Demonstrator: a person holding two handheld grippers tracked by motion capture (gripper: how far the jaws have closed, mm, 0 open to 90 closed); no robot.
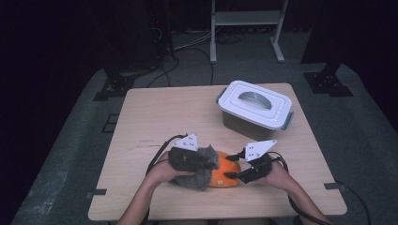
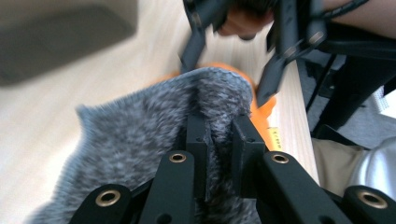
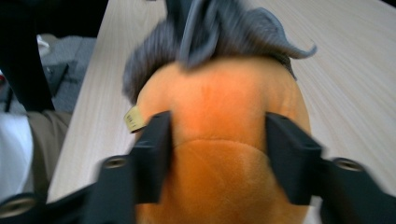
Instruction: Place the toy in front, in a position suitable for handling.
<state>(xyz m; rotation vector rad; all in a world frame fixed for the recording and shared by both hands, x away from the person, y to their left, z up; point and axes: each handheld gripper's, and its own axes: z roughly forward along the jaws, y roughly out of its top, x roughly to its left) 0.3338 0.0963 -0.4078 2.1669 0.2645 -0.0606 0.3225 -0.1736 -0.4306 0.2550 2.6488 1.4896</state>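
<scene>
A person worked two sets of tongs over an orange plush toy lying near the front edge of the wooden tabletop, well short of the lidded grey box that stood toward the far right corner. The left tongs were clamped tight on a fold of the grey fuzzy cloth that lay over the left end of the toy; in the left gripper view the two black jaws stood almost together with the cloth pinched between them. The right tongs came at the toy from the box side, their jaws set on either flank of it. In the right gripper view the jaws stood wide apart along the sides of the orange body; whether the pads actually pressed on the plush could not be told. A small yellow tag stuck out from the toy just beside one jaw, and the cloth bunched over the toy's far end.
</scene>
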